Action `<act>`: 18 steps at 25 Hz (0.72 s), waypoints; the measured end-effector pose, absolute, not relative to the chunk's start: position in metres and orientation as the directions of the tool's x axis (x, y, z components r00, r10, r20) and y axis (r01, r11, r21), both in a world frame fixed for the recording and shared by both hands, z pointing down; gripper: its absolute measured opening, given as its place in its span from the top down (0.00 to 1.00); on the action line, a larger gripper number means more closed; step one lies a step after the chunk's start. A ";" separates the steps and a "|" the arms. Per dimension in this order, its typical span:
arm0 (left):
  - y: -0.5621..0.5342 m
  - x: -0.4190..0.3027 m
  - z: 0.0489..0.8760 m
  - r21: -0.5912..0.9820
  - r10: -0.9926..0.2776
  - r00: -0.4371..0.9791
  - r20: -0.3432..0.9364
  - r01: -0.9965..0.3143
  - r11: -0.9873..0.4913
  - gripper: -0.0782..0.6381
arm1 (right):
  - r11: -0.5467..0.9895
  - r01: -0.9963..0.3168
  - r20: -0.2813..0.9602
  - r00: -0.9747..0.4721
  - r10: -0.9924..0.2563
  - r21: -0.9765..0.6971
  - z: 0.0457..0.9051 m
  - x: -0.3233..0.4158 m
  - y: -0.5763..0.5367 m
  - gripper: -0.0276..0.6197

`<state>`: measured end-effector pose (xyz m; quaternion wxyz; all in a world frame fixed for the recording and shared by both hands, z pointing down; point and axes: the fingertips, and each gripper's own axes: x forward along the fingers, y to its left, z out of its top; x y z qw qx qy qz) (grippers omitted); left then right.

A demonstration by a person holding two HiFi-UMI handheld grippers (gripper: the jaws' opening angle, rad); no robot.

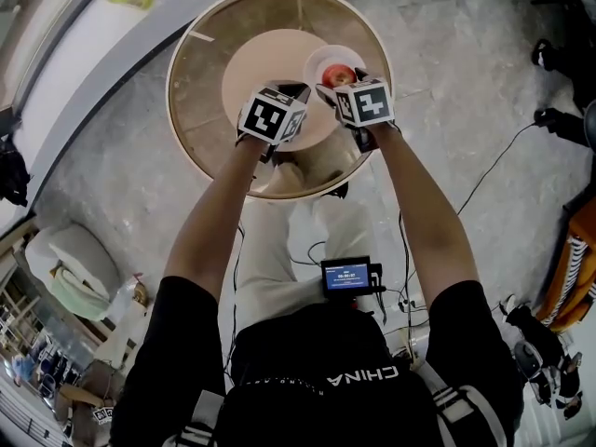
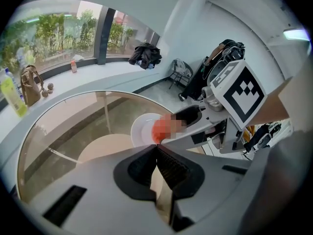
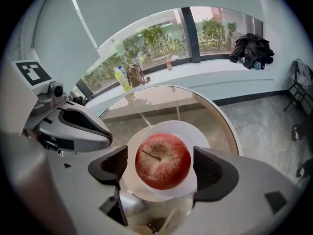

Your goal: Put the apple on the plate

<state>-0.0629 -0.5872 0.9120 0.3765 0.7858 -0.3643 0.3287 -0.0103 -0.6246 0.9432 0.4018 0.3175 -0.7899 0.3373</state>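
A red apple (image 3: 163, 161) sits upright, stem up, on a small white plate (image 3: 168, 129) on the round glass table (image 1: 191, 59). My right gripper (image 3: 160, 166) is open around the apple, one pad on each side; the left pad stands clearly apart, the right pad nearly touches. From the head view the apple (image 1: 339, 74) and plate (image 1: 319, 61) lie just beyond the right gripper (image 1: 335, 88). My left gripper (image 2: 156, 149) is shut on nothing and hovers over the table just left of the plate (image 2: 143, 129), beside the right gripper (image 2: 195, 117).
Under the glass top is a smaller tan disc (image 1: 261, 68). A curved white window ledge holds a yellow-green bottle (image 2: 11, 97), a brown bag (image 2: 30, 84) and a dark coat (image 3: 252, 50). Cables (image 1: 494, 170) run over the grey floor.
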 end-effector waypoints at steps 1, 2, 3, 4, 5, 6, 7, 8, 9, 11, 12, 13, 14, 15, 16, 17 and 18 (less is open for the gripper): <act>-0.587 -0.064 0.910 0.350 -0.325 0.517 0.792 -0.821 -0.451 0.87 | 0.569 -0.776 0.851 -0.470 -0.233 -0.273 0.940 -0.009 -0.624 0.34; -0.586 -0.065 0.907 0.347 -0.325 0.515 0.793 -0.821 -0.452 0.87 | 0.563 -0.781 0.853 -0.465 -0.236 -0.270 0.936 -0.006 -0.622 0.34; -0.584 -0.066 0.901 0.344 -0.325 0.513 0.795 -0.822 -0.454 0.87 | 0.553 -0.789 0.855 -0.460 -0.239 -0.269 0.930 -0.003 -0.619 0.34; -0.580 -0.065 0.893 0.342 -0.324 0.511 0.796 -0.821 -0.457 0.87 | 0.541 -0.796 0.857 -0.457 -0.239 -0.273 0.921 0.002 -0.614 0.34; -0.575 -0.064 0.882 0.340 -0.321 0.512 0.797 -0.819 -0.462 0.87 | 0.530 -0.800 0.857 -0.458 -0.235 -0.282 0.910 0.007 -0.608 0.34; -0.569 -0.062 0.869 0.338 -0.318 0.512 0.798 -0.817 -0.467 0.87 | 0.520 -0.801 0.856 -0.464 -0.227 -0.296 0.895 0.011 -0.601 0.34; -0.563 -0.062 0.855 0.335 -0.316 0.511 0.799 -0.816 -0.471 0.87 | 0.510 -0.800 0.853 -0.474 -0.216 -0.315 0.880 0.014 -0.594 0.34; -0.559 -0.062 0.840 0.332 -0.314 0.510 0.801 -0.814 -0.476 0.87 | 0.498 -0.799 0.850 -0.486 -0.205 -0.337 0.863 0.015 -0.589 0.34; -0.557 -0.062 0.825 0.326 -0.312 0.506 0.804 -0.814 -0.482 0.87 | 0.486 -0.797 0.843 -0.500 -0.196 -0.360 0.846 0.017 -0.586 0.34; -0.554 -0.062 0.796 0.301 -0.313 0.494 0.811 -0.812 -0.500 0.87 | 0.465 -0.789 0.822 -0.534 -0.196 -0.401 0.807 0.019 -0.582 0.34; -0.550 -0.061 0.779 0.289 -0.312 0.488 0.815 -0.809 -0.511 0.87 | 0.461 -0.782 0.811 -0.551 -0.197 -0.420 0.786 0.020 -0.577 0.35; -0.543 -0.059 0.761 0.280 -0.311 0.485 0.817 -0.806 -0.522 0.87 | 0.464 -0.773 0.800 -0.567 -0.196 -0.433 0.764 0.022 -0.569 0.35; -0.534 -0.057 0.742 0.273 -0.311 0.486 0.817 -0.801 -0.532 0.87 | 0.472 -0.764 0.793 -0.577 -0.195 -0.439 0.742 0.023 -0.559 0.35; -0.524 -0.057 0.724 0.269 -0.314 0.488 0.815 -0.797 -0.541 0.87 | 0.483 -0.762 0.792 -0.577 -0.201 -0.432 0.720 0.026 -0.549 0.37; -0.515 -0.057 0.705 0.265 -0.319 0.489 0.812 -0.795 -0.546 0.87 | 0.491 -0.771 0.797 -0.562 -0.222 -0.406 0.699 0.030 -0.540 0.43; -0.506 -0.057 0.689 0.262 -0.326 0.490 0.808 -0.795 -0.547 0.87 | 0.495 -0.790 0.807 -0.531 -0.258 -0.361 0.680 0.037 -0.532 0.60; -0.498 -0.057 0.674 0.261 -0.336 0.491 0.804 -0.798 -0.543 0.87 | 0.495 -0.812 0.817 -0.494 -0.298 -0.310 0.665 0.047 -0.526 0.81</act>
